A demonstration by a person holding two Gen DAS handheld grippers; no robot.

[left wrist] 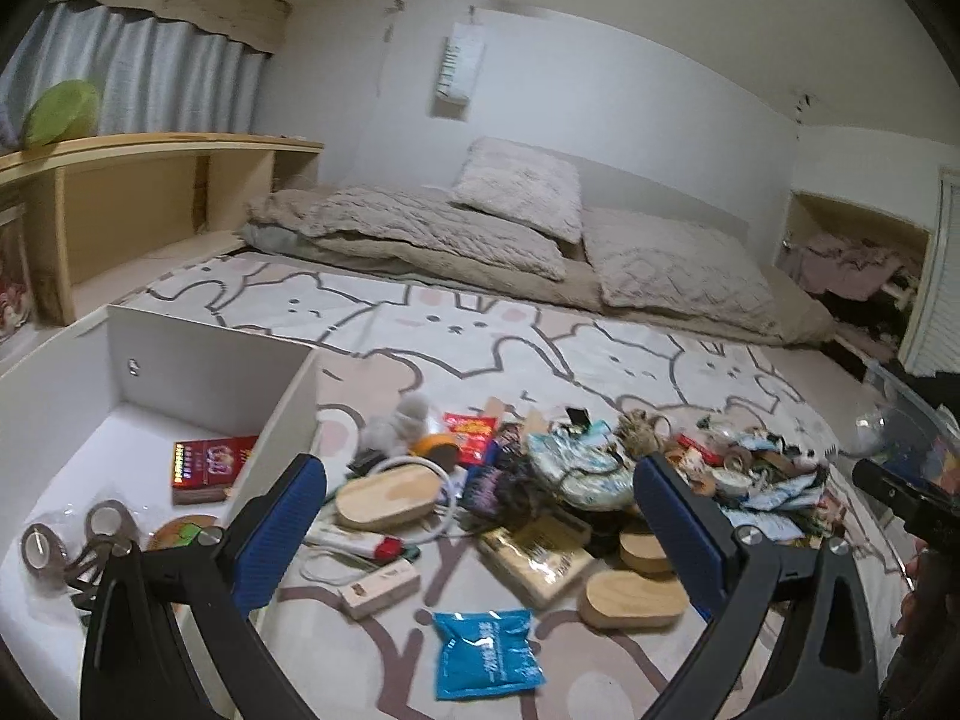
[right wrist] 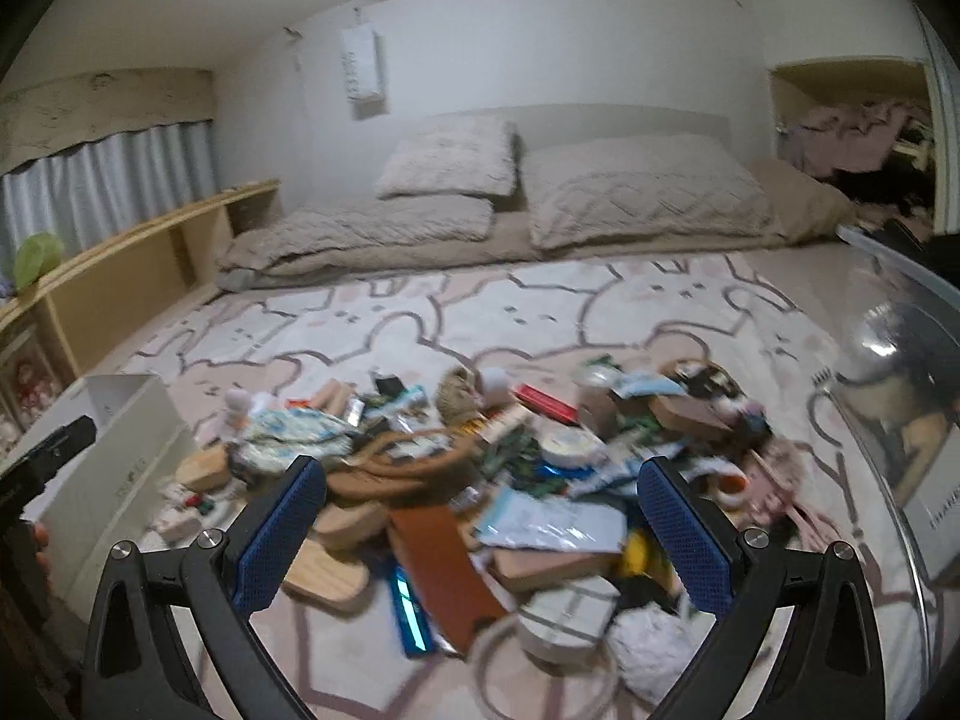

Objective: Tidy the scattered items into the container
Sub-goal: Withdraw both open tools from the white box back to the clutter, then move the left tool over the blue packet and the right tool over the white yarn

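The white box [left wrist: 210,360], left of the pile [left wrist: 540,480], already holds a red packet [left wrist: 207,465] and tape rolls [left wrist: 72,540] (most clutter is still outside), so a fresh pick seems due, needing one item singled out; left gripper [left wrist: 480,516] and right gripper [right wrist: 480,516] hover above the pile, jaws wide apart, empty

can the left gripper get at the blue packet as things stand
Probably yes. The blue packet lies flat on the rug, apart from the pile, right below the open, empty left gripper. Nothing lies on it; the wooden block beside it sits clear.
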